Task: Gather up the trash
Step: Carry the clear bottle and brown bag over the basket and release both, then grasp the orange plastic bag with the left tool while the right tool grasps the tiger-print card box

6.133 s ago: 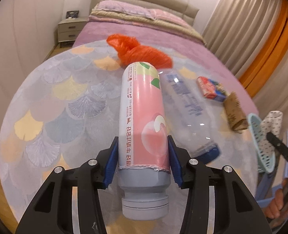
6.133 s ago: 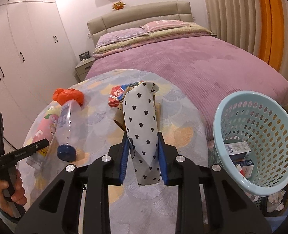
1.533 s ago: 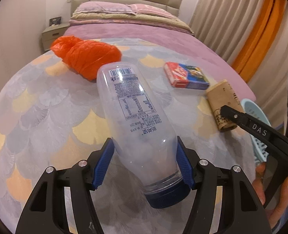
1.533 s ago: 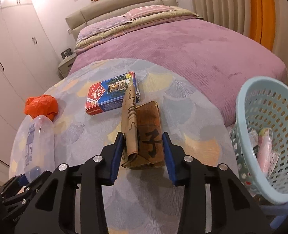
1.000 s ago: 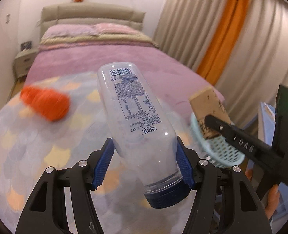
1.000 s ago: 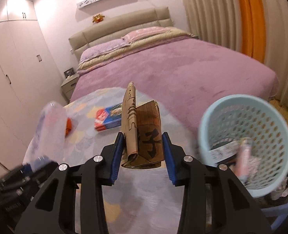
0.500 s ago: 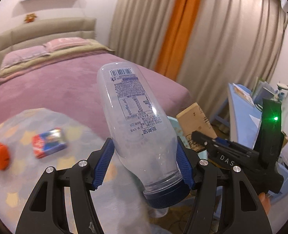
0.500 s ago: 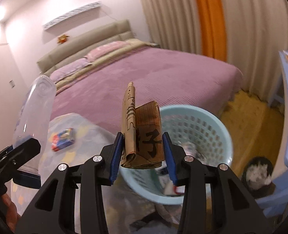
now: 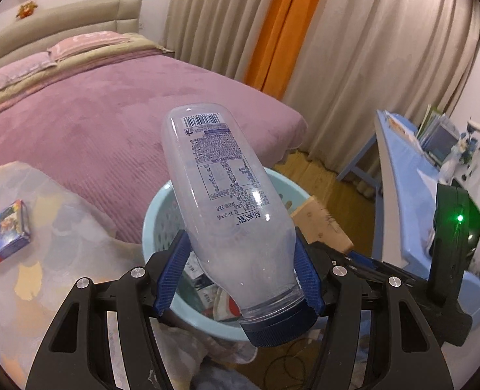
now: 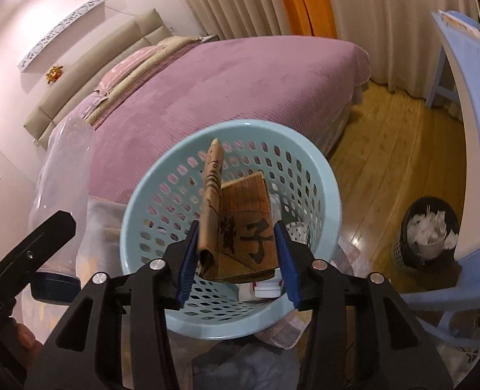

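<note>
My left gripper [image 9: 240, 250] is shut on a clear plastic bottle [image 9: 220, 175] with a blue cap, held cap-down over the light blue perforated basket [image 9: 155, 208]. In the right wrist view the same basket [image 10: 332, 201] lies directly below my right gripper [image 10: 236, 227]. Its jaws are opening, and a folded brown paper packet [image 10: 243, 201] with black characters still sits between them, the pads a sliver off its sides. The bottle [image 10: 64, 175] shows at the left of that view. Several bits of trash lie in the basket's bottom.
A red and blue box [image 9: 7, 227] lies on the patterned blanket at left. The purple bed [image 9: 77, 123] is behind the basket. A blue desk [image 9: 412, 175] stands at right, with a black bin [image 10: 428, 230] of white tissue beside it on the wooden floor.
Both grippers have swung from the blanket to above the basket, dipping slightly. The right jaws have widened off the brown packet. The left still clamps the bottle.
</note>
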{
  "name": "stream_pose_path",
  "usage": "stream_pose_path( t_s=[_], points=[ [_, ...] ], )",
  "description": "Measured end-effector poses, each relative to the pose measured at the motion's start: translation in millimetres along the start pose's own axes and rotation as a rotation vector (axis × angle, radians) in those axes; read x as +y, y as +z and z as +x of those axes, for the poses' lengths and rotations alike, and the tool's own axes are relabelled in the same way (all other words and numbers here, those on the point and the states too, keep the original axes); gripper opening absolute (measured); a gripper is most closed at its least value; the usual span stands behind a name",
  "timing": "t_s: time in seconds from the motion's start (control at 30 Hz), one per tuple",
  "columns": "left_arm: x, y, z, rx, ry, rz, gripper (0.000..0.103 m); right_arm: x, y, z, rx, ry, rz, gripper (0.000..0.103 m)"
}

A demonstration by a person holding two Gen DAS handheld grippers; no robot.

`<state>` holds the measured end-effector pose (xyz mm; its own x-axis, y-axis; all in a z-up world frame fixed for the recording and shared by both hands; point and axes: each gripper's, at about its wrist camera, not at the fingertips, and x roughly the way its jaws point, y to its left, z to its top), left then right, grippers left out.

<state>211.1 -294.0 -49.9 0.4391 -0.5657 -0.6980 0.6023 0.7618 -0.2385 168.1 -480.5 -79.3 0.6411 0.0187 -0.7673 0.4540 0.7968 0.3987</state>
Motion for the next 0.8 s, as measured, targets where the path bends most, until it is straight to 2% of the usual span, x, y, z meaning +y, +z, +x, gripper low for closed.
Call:
stream_pose_path(
  t_s=[0.07,0.13,0.2,0.37,0.6,0.8],
  points=[
    [-5,1,4,0.006,0.005,0.007,0.061,-3,-1,5,0.015,0.019,0.014,0.05],
    [-7,3,4,0.0,0.009,0.008,0.072,-7,-2,10,0.026,0.023,0.021,0.056],
    [-6,1,0,-0.013,0.017,0.011,0.074,-11,-3,12,0.035,0.036,0.031,0.06],
    [-4,-3,-7,-0.017,0.025,0.003,0.074,-14,-8,13,0.038,0.048,0.038,0.06],
    [8,-8,-25,-0.041,0.037,-0.016,0.074,10,-12,-4,-0.032,0.049,-0.051,0.06],
    [18,-12,-51,-0.076,0.044,-0.029,0.074,27,-12,-16,-0.054,0.054,-0.077,0.06]
  ],
)
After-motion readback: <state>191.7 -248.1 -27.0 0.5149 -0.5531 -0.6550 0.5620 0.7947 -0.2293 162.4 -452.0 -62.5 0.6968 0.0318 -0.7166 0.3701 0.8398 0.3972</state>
